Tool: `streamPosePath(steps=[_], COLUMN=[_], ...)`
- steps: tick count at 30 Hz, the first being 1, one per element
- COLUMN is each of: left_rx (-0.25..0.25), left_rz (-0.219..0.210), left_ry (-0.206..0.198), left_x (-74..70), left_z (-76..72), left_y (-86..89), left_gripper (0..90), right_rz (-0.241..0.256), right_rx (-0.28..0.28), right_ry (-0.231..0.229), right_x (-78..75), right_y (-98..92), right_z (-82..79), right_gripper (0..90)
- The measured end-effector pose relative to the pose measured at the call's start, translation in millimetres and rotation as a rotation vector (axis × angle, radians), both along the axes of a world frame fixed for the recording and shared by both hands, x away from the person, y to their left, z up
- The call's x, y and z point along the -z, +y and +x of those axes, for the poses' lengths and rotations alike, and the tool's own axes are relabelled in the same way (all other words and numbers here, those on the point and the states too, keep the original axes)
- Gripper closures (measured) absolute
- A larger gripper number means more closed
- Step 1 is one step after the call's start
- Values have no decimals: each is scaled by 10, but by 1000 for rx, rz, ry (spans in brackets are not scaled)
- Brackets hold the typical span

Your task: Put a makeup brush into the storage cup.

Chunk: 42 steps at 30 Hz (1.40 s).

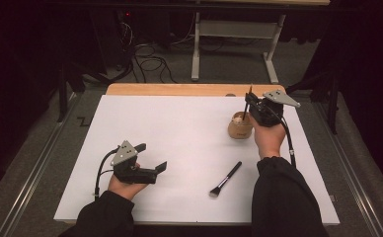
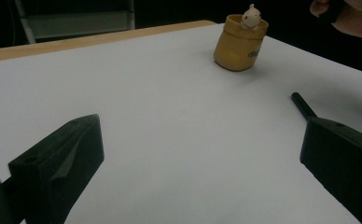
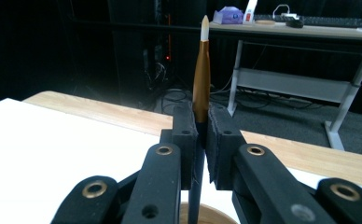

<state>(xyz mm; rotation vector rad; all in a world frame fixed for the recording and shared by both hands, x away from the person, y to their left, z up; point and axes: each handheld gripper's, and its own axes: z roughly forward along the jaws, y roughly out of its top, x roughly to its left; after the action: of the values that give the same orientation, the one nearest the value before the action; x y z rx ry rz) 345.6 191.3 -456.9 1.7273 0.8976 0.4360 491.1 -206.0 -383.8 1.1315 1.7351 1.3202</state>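
light: bright white table top point(image 1: 179, 143) from overhead | surroundings: dark, upper frame near black | shadows: soft, faint | focus: close black jaws blurred

Cup point(image 1: 240, 127) stands on the worktop point(image 1: 179, 133) at far right; right gripper point(image 1: 250, 104) just above and behind its rim, a thin brush point(image 3: 201, 70) upright between the jaws. Second brush point(image 1: 225, 179) lies flat nearer the front edge, before the cup. Left gripper point(image 1: 151, 157) sits front left, well apart from both.
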Motion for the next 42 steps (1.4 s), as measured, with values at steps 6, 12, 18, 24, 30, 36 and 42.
streamPosePath(steps=[6, 12, 18, 24, 30, 36, 42], left_rx=[1, 0, 0, 0, 0, 0, 0], left_rz=[-1, -1, -1, 0, -2, -3, -3], left_ry=[1, 2, 1, 2, 1, 1, 1], left_x=[1, 1, 1, 2, 0, 0, -1], left_z=[-5, -3, -5, -4, -4, -5, -5], left_y=[-4, 4, 2, 2, 6, 8, 8], left_gripper=[5, 4, 4, 5, 5, 5, 5], right_rz=[-27, -23, -25, -31, -39, -44, -27], right_rx=[1, -6, -17, -21, -23, -28, -40], right_ry=[15, 27, 39, 54, 71, 90, 105], right_x=[77, 110, 139, 168, 205, 235, 245], right_y=[62, 73, 89, 106, 119, 134, 144], right_z=[40, 62, 63, 77, 93, 106, 109], right_gripper=[843, 843, 843, 842, 840, 838, 664])
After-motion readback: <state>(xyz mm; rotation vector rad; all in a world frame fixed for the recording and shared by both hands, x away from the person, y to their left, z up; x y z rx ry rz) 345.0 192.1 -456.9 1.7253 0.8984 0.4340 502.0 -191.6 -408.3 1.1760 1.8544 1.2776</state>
